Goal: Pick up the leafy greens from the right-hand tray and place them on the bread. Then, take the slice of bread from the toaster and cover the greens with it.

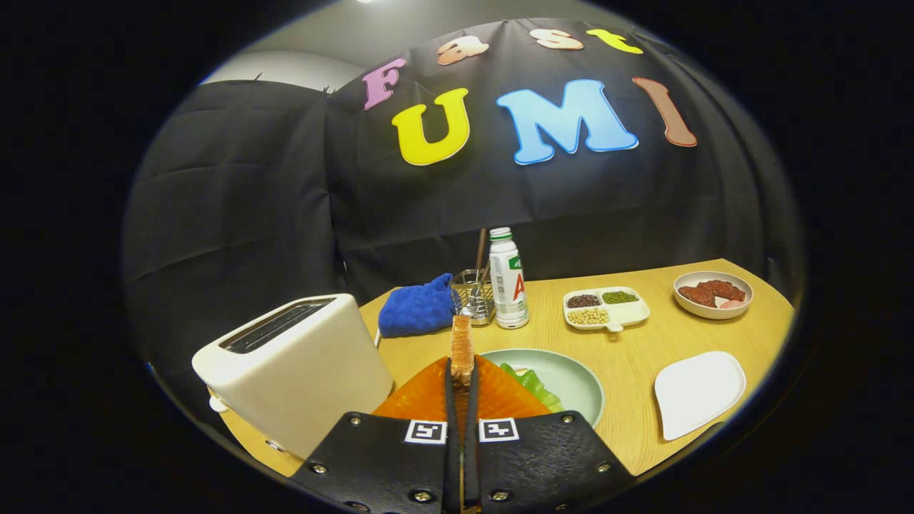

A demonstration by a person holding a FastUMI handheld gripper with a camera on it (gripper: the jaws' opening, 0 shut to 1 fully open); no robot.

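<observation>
The claw [462, 357] was pinched almost fully closed on a toasted brown slice of bread [462, 348], held on edge so the crust stood up between the two fingers, a grip that keeps a thin slice from flopping. It hung right over the pale green round plate [580, 377] near the front edge of the surface [643, 343], and my guess was that it was lined up there so the slice could be laid flat as the top layer. On that plate the crinkly light-green leafy greens [532, 384] were peeking out just beside the fingers, though the bread they should sit on was hidden behind the claw, so I couldn't tell how they sat. The boxy cream-white toaster [300, 371] stood at the front left corner, close by, and its slots looked empty from this angle. The flat white tray [698, 391] toward the right edge had nothing green on it, which fit with the greens being on the plate.
</observation>
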